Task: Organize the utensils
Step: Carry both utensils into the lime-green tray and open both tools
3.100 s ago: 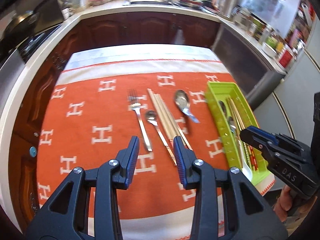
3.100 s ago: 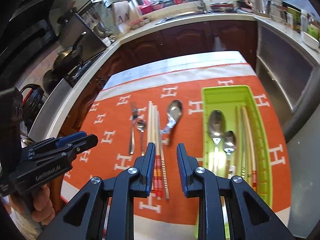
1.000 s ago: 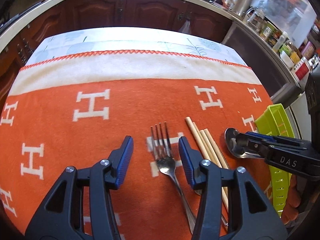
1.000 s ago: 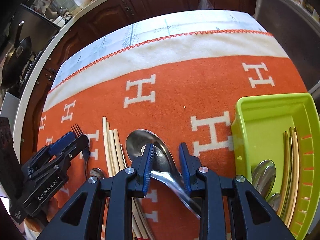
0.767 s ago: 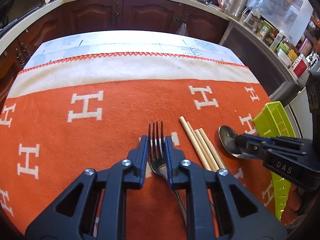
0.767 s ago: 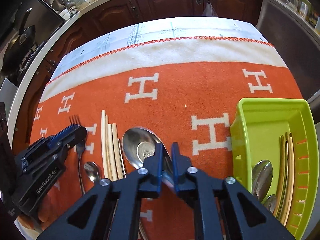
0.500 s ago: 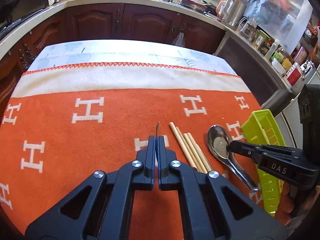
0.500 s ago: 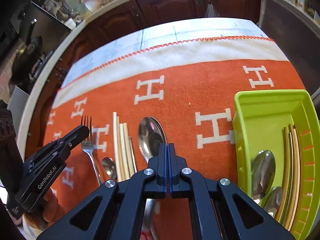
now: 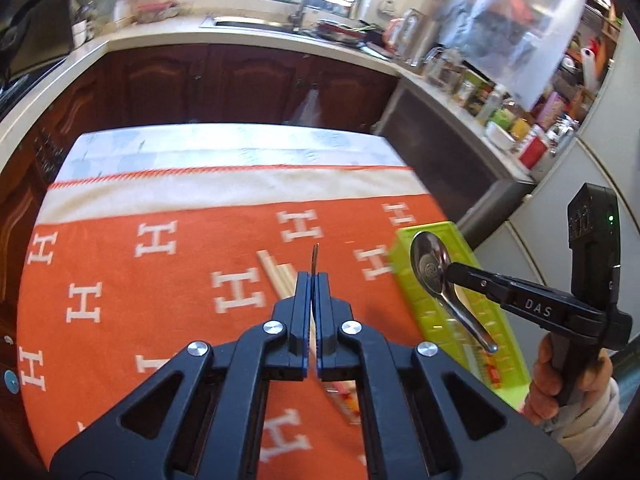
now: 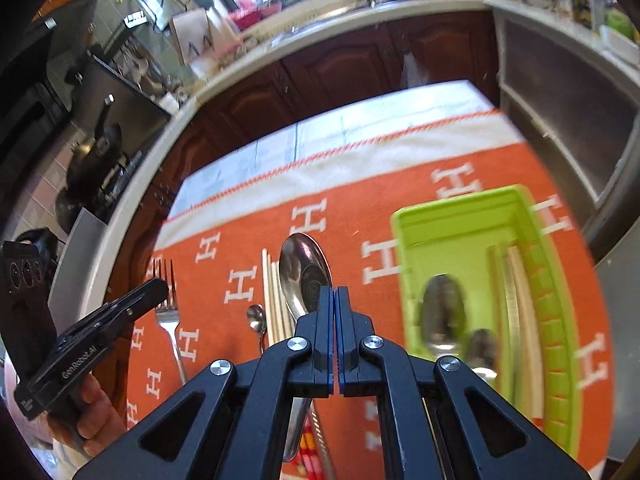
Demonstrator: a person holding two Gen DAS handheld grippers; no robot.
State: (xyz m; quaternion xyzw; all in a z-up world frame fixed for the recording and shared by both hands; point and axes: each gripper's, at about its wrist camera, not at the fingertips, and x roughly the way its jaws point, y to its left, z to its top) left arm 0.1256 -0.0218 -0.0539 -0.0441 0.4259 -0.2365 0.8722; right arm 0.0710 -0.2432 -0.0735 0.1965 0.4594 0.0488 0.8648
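Orange H-patterned cloth [image 9: 168, 280] beneath | left gripper [image 9: 314, 280] clamped silver fork [image 10: 168, 304] | right gripper [image 10: 335, 296] clamped large steel spoon [image 10: 304, 272] beside lime-green plastic tray [image 10: 452, 216]

- The right gripper [image 10: 335, 294] is clamped on the handle of a large spoon [image 10: 306, 276], bowl pointing away.
- At left, the left gripper [image 10: 158, 288] pinches a fork [image 10: 167, 308] by its neck.
- Chopsticks [image 10: 272, 300] and a small spoon [image 10: 256, 318] lie on the orange cloth [image 10: 352, 216].
- The green tray [image 10: 448, 216] at right holds spoons and chopsticks.
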